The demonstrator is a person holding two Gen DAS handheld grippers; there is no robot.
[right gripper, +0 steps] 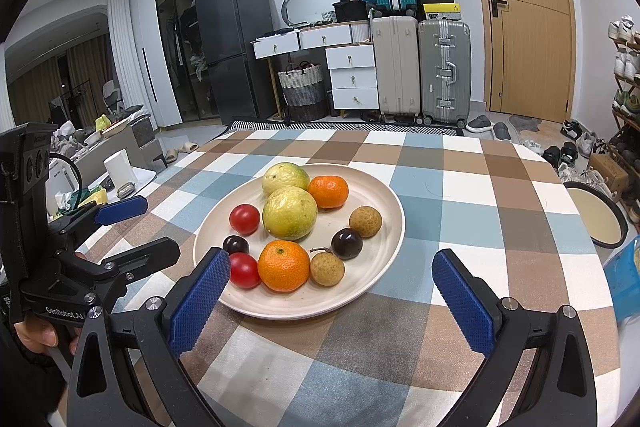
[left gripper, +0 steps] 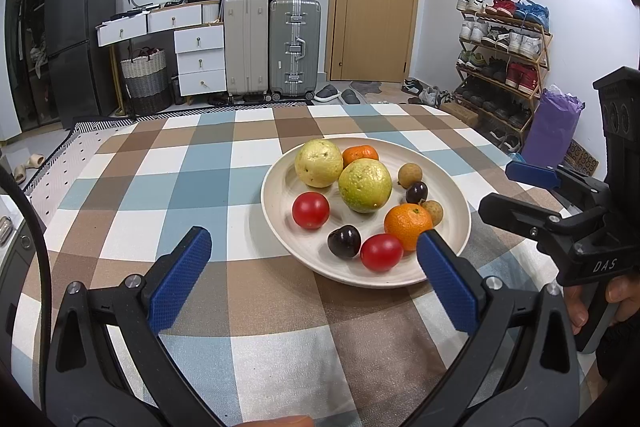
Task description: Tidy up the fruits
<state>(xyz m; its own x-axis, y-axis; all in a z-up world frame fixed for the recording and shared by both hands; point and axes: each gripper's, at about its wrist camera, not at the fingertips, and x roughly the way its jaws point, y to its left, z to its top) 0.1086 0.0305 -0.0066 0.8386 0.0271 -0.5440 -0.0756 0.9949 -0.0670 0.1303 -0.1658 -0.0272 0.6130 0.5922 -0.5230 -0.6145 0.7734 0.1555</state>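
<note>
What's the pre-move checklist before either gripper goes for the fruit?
1. Left gripper open, nothing held: ok.
2. Right gripper open, nothing held: ok.
3. All fruit sits inside the plate: ok.
4. Near orange free to grasp: not ok, a tomato and a brown fruit crowd it on either side.
5. Destination for sorted fruit: cannot tell; only a dark-rimmed round thing shows past the table's edge.
6. Tablecloth lies flat around the plate: ok.

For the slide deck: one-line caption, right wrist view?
Open right gripper facing round cream plate of mixed fruit on checked tablecloth.
</note>
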